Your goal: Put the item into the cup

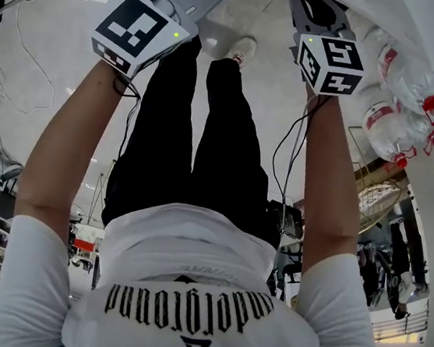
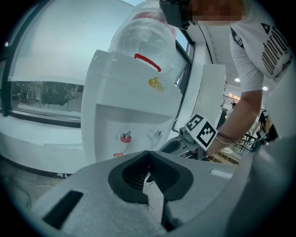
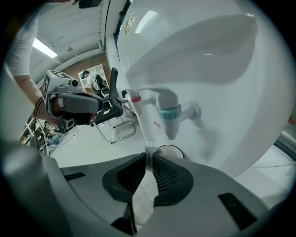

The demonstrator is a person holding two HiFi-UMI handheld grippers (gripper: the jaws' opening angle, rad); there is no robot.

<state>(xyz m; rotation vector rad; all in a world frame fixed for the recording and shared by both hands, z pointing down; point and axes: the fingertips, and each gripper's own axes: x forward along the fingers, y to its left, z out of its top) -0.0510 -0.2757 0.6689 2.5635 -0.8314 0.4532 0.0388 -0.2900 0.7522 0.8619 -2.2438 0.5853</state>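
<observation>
Both grippers face the dispenser (image 2: 129,106). The left gripper (image 2: 148,159) is closed and empty. The right gripper (image 3: 150,157) pinches a pale strip (image 3: 150,149), likely the item, beside the cup (image 3: 172,146) under the tap (image 3: 170,113), seemingly poised for dropping in.

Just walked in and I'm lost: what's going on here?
A person holds a tool in each hand facing a white water dispenser. The left tool and right tool both have jaws together, nothing clearly gripped. The right tool points close at the blue tap. I can't make out a cup or item, so the task doesn't look under way.
</observation>
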